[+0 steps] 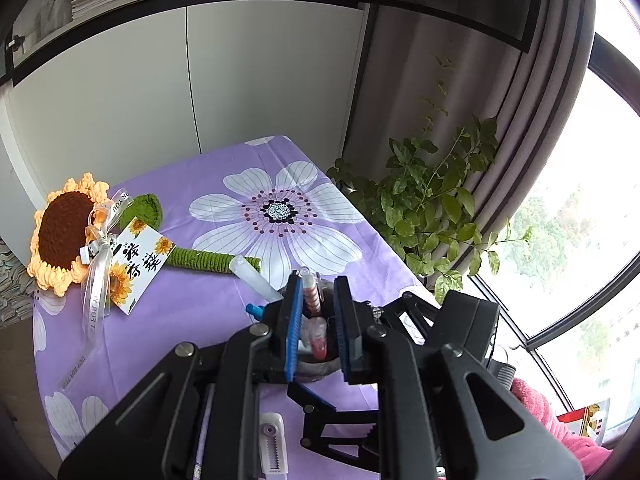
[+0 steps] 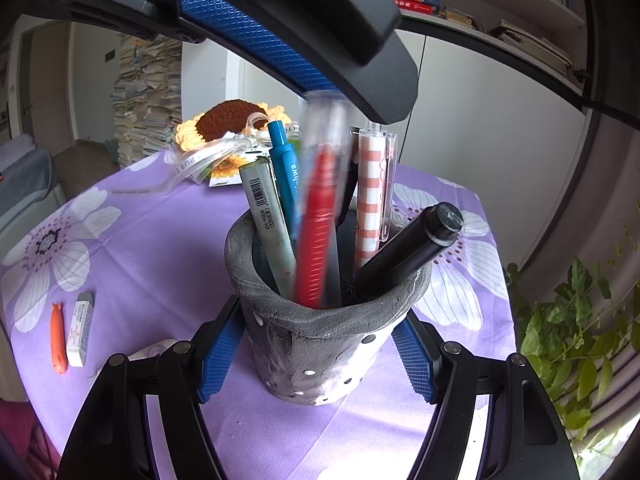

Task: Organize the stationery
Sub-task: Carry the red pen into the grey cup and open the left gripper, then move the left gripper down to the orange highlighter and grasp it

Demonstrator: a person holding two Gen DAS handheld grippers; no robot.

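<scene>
A grey pen holder (image 2: 320,344) stands on the purple flowered cloth, and my right gripper (image 2: 320,332) is shut on its sides with both blue pads. Inside it lean a grey-green pen (image 2: 272,224), a blue pen (image 2: 286,172), an orange-checked pen (image 2: 370,192) and a black marker (image 2: 408,248). A red pen (image 2: 318,232) stands blurred in the middle of the holder. My left gripper (image 1: 319,284) hovers right over the holder, pointing down. Its pads stand a little apart, with the red pen (image 1: 318,340) below the gap and not pressed. One of its fingers (image 2: 280,40) crosses the top of the right wrist view.
A crochet sunflower (image 1: 64,236) with a ribbon and a card (image 1: 136,264) lies at the far left of the table. An eraser (image 2: 80,328) and a small orange item (image 2: 58,338) lie near the left edge. A potted plant (image 1: 432,200) stands past the table's right edge.
</scene>
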